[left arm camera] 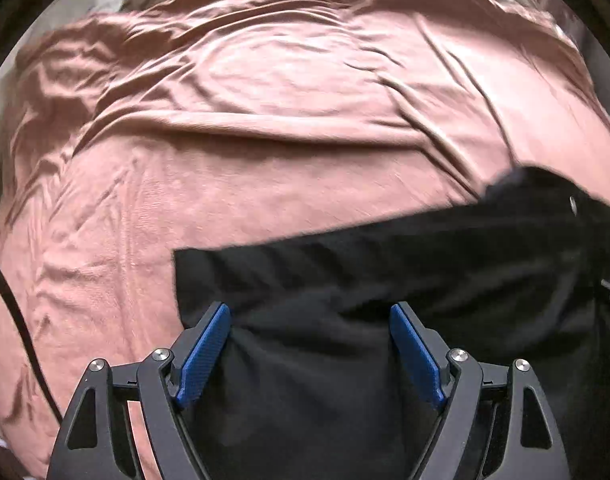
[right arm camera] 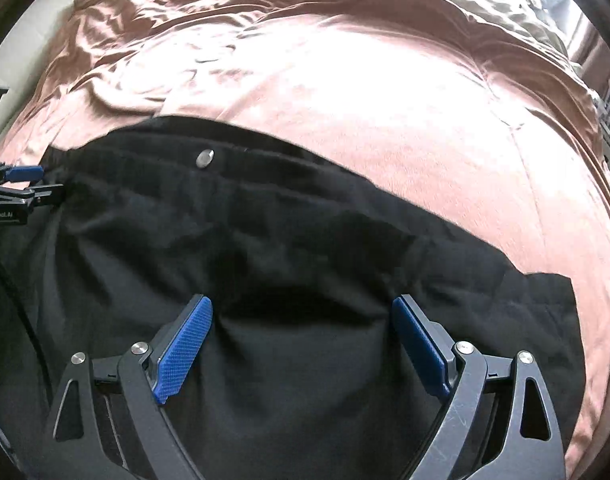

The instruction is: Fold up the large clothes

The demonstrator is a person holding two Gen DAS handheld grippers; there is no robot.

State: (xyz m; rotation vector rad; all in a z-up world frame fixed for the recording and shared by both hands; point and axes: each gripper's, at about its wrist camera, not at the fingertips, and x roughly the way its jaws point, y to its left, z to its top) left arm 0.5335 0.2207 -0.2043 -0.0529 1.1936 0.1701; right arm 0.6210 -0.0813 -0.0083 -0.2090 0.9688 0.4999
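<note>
On the bed's wrinkled pink blanket [left arm camera: 265, 92] lies a black garment [right arm camera: 265, 232], its metal button [right arm camera: 205, 158] facing up, with the left gripper [left arm camera: 309, 344] and right gripper [right arm camera: 303, 344] above it, both jaws apart and empty.

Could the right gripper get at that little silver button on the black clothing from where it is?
Probably yes. The right gripper is open above the black clothing, and the button lies uncovered ahead of it, nothing between.
</note>
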